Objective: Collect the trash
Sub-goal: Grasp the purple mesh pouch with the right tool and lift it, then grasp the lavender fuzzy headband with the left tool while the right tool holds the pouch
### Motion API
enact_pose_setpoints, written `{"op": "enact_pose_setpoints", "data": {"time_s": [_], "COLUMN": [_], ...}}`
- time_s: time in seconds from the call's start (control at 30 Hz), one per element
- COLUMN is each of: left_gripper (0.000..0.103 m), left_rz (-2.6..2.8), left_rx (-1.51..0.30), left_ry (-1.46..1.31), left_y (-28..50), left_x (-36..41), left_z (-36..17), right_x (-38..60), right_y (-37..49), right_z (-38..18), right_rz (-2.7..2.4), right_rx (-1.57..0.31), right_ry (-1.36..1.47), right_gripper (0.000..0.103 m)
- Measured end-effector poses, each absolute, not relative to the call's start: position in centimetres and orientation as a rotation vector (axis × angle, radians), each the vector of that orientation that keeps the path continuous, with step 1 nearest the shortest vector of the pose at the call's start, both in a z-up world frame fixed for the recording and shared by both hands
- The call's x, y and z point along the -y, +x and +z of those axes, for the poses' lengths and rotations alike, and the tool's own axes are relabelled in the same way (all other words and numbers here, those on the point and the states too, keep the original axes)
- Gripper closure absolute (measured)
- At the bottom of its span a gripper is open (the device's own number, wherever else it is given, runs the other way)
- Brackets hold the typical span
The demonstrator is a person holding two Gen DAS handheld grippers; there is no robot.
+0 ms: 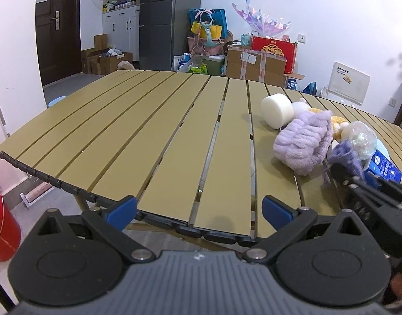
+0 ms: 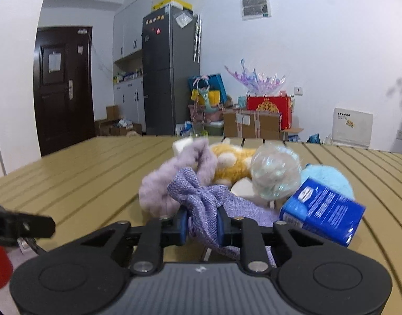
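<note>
A pile lies on the slatted tan table [image 1: 174, 141]: a white foam cylinder [image 1: 276, 110], a fluffy lilac plush [image 1: 303, 141], a yellow plush toy [image 2: 232, 162], a crumpled clear plastic bottle [image 2: 276, 174], a blue carton [image 2: 323, 211] and a woven purple cloth [image 2: 201, 197]. My right gripper [image 2: 201, 227] is shut on the purple cloth at the pile's near edge; it also shows in the left wrist view [image 1: 358, 181]. My left gripper [image 1: 199, 211] is open and empty over the table's near edge, left of the pile.
A red bin [image 1: 1, 223] stands on the floor at the left, below the table edge. A light blue plush [image 2: 329, 176] lies behind the carton. Boxes, bags and a fridge [image 2: 169, 78] line the far wall.
</note>
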State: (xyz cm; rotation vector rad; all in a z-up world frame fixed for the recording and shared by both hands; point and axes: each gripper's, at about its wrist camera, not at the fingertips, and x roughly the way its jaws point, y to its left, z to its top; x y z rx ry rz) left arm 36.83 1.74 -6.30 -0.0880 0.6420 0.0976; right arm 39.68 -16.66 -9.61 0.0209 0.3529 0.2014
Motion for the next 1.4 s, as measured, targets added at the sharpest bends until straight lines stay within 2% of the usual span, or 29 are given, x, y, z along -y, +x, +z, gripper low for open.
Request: {"op": "enact_pose_setpoints", "data": {"time_s": [0.67, 1.1, 1.4], "left_gripper": [0.000, 0.000, 0.001], "left_rz": [0.050, -0.079, -0.091], "left_rx": [-0.555, -0.603, -0.656], "left_ry": [-0.115, -0.014, -0.005], "left_y": [40.6, 46.1, 49.0], "left_x": [1.6, 7.4, 8.7], "left_z": [-3.5, -6.0, -8.9], "right_x": [25.6, 29.8, 29.8], "right_y": [37.8, 39.2, 40.3], "right_z": [-4.3, -5.0, -6.4], "right_rz": [0.058, -0.038, -0.064], "right_rx": [-0.164, -0.168, -0.209], "right_ry": [0.173, 0.184, 0.154], "right_gripper": [0.084, 0.084, 0.084]}}
